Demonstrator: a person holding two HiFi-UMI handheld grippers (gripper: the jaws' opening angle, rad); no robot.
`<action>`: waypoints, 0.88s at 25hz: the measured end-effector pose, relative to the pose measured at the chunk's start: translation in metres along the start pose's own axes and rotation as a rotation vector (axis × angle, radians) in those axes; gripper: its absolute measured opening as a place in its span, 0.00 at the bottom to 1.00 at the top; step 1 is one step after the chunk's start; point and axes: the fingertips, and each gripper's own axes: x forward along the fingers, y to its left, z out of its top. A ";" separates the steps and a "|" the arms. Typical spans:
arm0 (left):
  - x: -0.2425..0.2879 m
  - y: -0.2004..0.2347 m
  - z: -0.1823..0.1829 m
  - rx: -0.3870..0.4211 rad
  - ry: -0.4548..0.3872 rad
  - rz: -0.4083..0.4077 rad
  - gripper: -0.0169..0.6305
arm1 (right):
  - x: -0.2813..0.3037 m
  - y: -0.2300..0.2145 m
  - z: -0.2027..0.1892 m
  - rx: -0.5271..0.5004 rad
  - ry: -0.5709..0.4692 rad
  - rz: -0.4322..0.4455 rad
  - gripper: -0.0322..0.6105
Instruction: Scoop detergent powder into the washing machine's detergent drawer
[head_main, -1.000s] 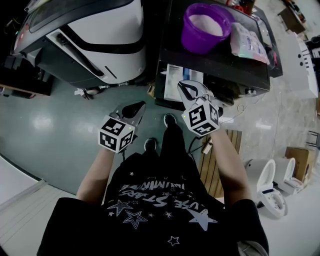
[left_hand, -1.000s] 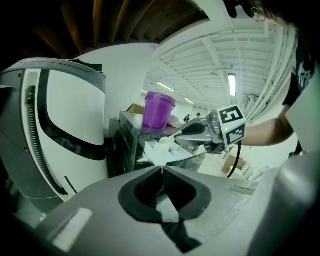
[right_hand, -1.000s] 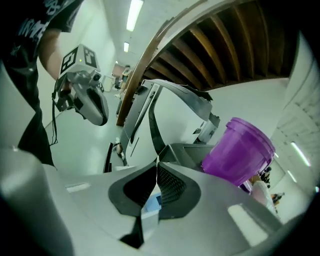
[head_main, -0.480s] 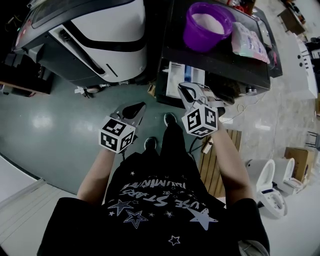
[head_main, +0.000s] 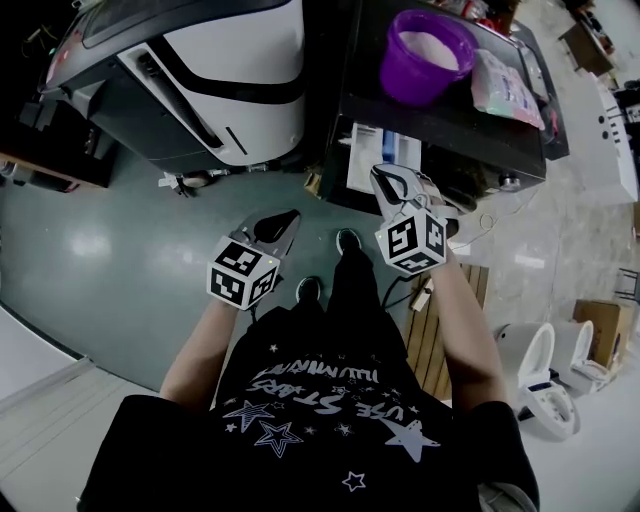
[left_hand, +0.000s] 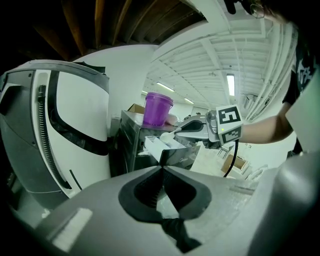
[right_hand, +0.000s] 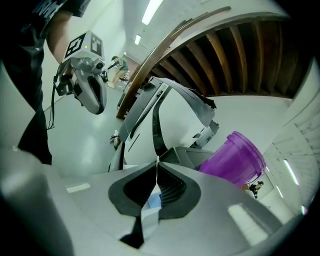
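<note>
Scoop (left_hand: 166, 135) in right gripper (head_main: 384, 176) | by drawer (left_hand: 159, 146) — bag (head_main: 510, 85) print unreadable

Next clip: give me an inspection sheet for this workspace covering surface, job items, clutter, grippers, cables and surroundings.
Surface: dark washer top, two items on it.
Job's things: purple tub of white powder; detergent drawer pulled open; scoop over it.
Clutter: plastic bag beside purple tub.
Grippers: left gripper jaws shut, empty; right gripper jaws shut on scoop.
Cables: black cable off right gripper.
Surroundings: white machine, toilets, green floor.
</note>
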 end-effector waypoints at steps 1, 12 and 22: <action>-0.002 0.000 -0.001 0.002 -0.001 -0.003 0.04 | -0.003 -0.002 0.002 0.019 -0.003 -0.011 0.11; 0.003 -0.020 0.012 0.031 -0.030 -0.033 0.04 | -0.045 -0.050 0.001 0.657 -0.167 -0.094 0.11; 0.006 -0.061 0.032 0.047 -0.075 -0.021 0.04 | -0.108 -0.046 -0.003 1.120 -0.374 -0.015 0.11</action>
